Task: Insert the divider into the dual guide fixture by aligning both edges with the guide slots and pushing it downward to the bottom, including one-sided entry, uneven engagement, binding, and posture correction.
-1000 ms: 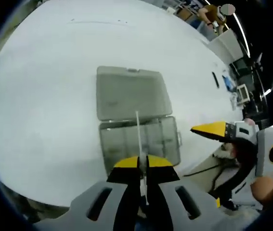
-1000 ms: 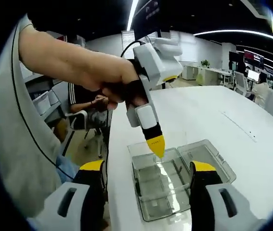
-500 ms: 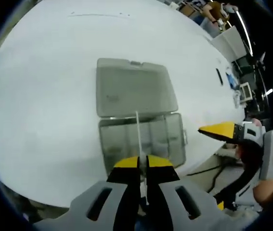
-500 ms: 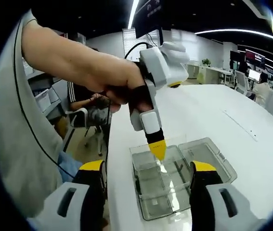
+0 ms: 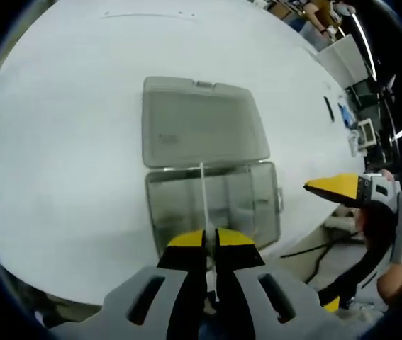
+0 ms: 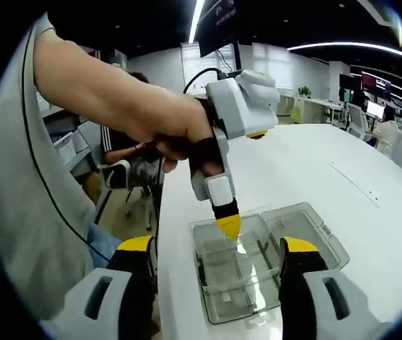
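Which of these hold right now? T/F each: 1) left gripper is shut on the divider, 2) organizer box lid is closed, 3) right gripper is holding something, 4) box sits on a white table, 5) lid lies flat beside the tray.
1) The left gripper is shut on the divider. True: its fingers pinch the thin clear strip, which stands above the box.
2) The lid is closed. False: it is swung fully open.
3) The right gripper holds something. False: it is open, with nothing between its fingers.
4) The box sits on a white table. True.
5) The lid lies flat beside the tray. True: it rests on the table, joined along one edge.
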{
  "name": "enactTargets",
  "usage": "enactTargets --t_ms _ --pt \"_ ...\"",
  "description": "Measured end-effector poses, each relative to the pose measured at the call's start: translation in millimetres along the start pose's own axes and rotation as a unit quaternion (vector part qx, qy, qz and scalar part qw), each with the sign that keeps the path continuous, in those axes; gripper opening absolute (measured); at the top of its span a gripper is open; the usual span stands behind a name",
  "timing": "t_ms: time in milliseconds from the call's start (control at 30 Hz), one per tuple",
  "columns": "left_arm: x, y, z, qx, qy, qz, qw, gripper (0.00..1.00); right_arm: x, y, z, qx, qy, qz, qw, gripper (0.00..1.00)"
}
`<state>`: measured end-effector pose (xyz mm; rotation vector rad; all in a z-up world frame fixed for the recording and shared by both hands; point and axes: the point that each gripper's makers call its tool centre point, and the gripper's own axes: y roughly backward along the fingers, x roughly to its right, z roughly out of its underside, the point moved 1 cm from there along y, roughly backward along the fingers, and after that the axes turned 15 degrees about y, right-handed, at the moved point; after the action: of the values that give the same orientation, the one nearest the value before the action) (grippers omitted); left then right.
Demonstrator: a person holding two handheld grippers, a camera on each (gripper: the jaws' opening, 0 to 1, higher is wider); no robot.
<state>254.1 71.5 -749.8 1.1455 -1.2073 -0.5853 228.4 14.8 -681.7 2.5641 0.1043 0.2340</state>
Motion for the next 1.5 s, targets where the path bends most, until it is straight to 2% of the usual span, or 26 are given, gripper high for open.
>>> enactTargets --t_ms 1500 --pt "-7.3 -18.7 -1.4 -0.018 0.004 -0.024 0.9996 0.0 4.1 7.6 7.8 0.002 -0.014 -0.001 0.9999 0.69"
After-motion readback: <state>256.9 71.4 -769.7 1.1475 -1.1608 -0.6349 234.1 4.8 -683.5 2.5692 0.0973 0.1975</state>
